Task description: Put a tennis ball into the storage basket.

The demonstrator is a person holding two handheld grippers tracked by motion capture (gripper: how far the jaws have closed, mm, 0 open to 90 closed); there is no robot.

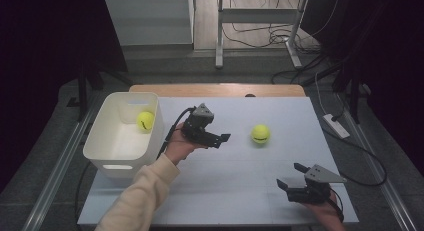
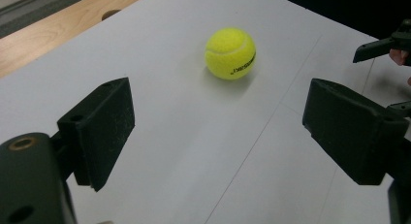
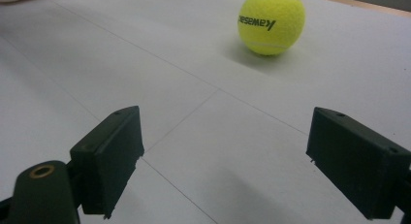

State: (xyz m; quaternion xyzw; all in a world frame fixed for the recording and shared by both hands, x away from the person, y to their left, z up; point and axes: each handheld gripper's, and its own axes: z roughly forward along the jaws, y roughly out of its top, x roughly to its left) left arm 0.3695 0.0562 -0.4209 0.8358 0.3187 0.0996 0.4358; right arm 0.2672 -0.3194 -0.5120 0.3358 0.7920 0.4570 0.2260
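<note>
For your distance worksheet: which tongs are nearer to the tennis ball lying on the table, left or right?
Left. The left tongs point at the ball on the table from just beside it; the right tongs sit farther off, toward the table's near edge.

You see two yellow-green tennis balls (image 1: 260,134), black-lettered, a white bin (image 1: 107,146), and black grippers on white tabletop (image 1: 240,186).

Two yellow tennis balls are showing: one (image 1: 260,134) is lying on the white table (image 1: 240,191) toward its far edge, one (image 1: 145,121) is sitting inside the single white bin (image 1: 102,141) at the left edge.
</note>
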